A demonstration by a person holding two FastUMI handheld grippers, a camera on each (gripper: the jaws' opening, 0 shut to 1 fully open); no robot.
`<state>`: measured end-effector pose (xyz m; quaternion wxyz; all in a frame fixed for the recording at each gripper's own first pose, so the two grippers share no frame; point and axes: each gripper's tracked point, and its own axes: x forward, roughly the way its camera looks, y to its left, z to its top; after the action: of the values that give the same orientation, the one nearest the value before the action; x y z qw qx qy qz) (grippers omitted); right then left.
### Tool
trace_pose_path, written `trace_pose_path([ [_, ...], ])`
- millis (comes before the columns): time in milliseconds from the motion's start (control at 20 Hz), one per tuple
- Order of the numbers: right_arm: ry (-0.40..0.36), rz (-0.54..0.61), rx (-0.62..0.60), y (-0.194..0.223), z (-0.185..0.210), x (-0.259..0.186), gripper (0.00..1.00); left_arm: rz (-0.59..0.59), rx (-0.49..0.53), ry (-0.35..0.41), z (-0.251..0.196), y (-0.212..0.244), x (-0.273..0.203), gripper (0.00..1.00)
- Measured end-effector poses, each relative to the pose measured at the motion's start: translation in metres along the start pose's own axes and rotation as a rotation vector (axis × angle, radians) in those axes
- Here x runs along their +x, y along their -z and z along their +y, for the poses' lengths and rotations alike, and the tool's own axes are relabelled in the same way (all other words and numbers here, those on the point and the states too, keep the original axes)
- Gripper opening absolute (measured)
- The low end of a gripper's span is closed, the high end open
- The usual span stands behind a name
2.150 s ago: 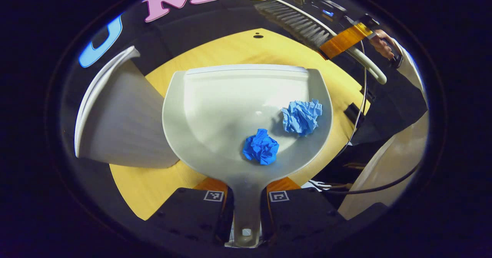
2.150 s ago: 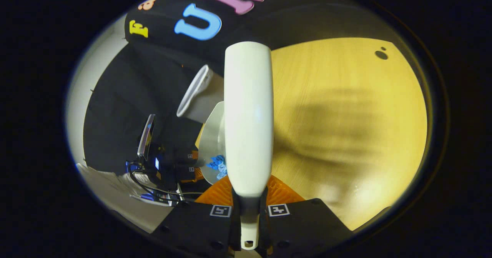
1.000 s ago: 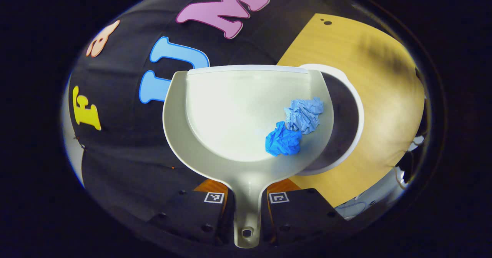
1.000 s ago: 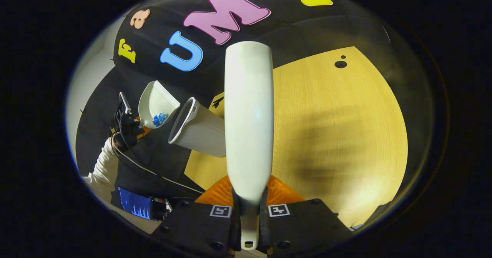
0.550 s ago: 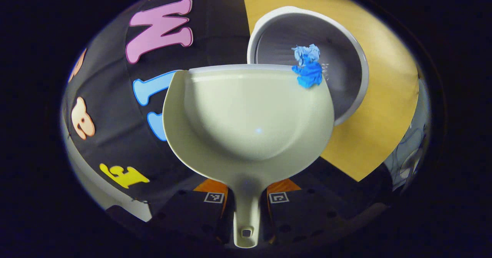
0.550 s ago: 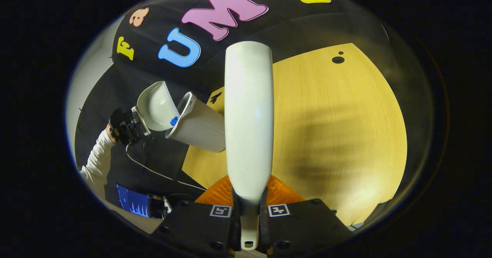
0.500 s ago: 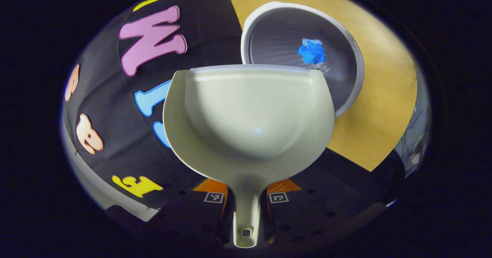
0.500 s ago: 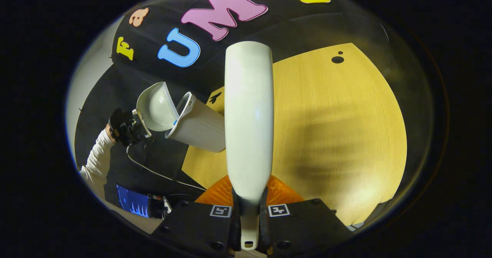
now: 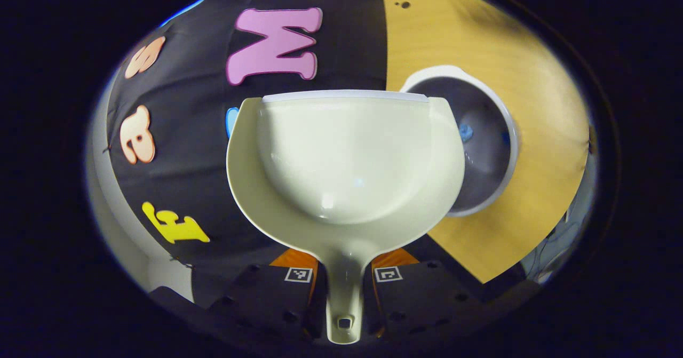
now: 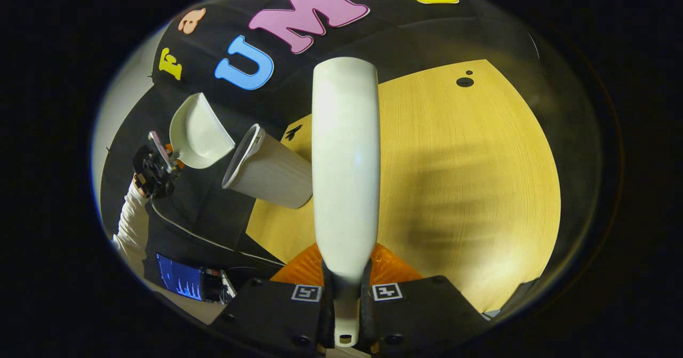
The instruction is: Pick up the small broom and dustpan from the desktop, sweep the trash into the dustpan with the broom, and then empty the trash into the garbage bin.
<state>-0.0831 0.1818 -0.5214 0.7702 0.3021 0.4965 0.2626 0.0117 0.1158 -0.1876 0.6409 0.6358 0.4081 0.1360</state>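
Clamping the handle of the dustpan (image 9: 347, 160) between both fingers, the left gripper (image 9: 344, 294) holds the pan up beside the garbage bin (image 9: 496, 112), its scoop bare. In the left gripper view the pan's right edge overlaps the bin's rim, and blue crumpled paper (image 9: 466, 132) lies inside the bin, partly hidden behind the pan. The bin stands on the wooden desktop (image 9: 533, 80) near its edge.

In the right gripper view the right gripper (image 10: 346, 304) is closed with both fingers on the handle of the broom (image 10: 346, 160), which points straight ahead over the desktop (image 10: 469, 176); the bristles cannot be made out. Farther off to the left in that view, the dustpan (image 10: 197, 131) sits just beside the bin's (image 10: 269, 174) mouth without touching it, held by the left gripper (image 10: 160, 158) and a hand (image 10: 140, 184) in a white sleeve (image 10: 125, 224). A lit screen (image 10: 179, 283) shows below the sleeve.
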Motion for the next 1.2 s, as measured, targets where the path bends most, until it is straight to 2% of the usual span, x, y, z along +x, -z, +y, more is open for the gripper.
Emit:
trace_pose_path([
  [150,0.033,-0.006,-0.042,-0.009,0.002,0.003,0.2,-0.149,-0.391,0.118,-0.015,-0.044,-0.019,0.24],
  [300,0.086,-0.038,-0.111,-0.034,0.008,0.007,0.2,-0.295,-0.644,0.242,-0.038,-0.101,-0.051,0.25],
  [400,0.121,-0.084,-0.124,-0.056,0.016,0.008,0.2,-0.356,-0.771,0.355,-0.061,-0.137,-0.08,0.26],
  [450,0.144,-0.107,-0.127,-0.065,0.019,0.01,0.2,-0.358,-0.837,0.427,-0.08,-0.152,-0.085,0.23],
  [500,0.166,-0.124,-0.124,-0.072,0.021,0.014,0.2,-0.347,-0.912,0.521,-0.11,-0.166,-0.092,0.26],
  [600,0.22,-0.122,-0.103,-0.073,0.017,0.027,0.2,-0.271,-1.033,0.787,-0.177,-0.193,-0.115,0.26],
  [700,0.321,-0.081,-0.096,-0.062,-0.002,0.039,0.2,-0.166,-1.065,0.945,-0.226,-0.2,-0.136,0.29],
  [900,0.381,0.051,-0.061,-0.013,-0.024,0.075,0.2,0.026,-0.974,0.979,-0.271,-0.185,-0.134,0.26],
  [1100,0.441,0.216,0.008,0.046,-0.051,0.111,0.2,0.2,-0.972,1.072,-0.264,-0.182,-0.14,0.26],
  [1200,0.475,0.291,0.033,0.067,-0.063,0.124,0.2,0.27,-0.909,1.07,-0.257,-0.182,-0.139,0.27],
])
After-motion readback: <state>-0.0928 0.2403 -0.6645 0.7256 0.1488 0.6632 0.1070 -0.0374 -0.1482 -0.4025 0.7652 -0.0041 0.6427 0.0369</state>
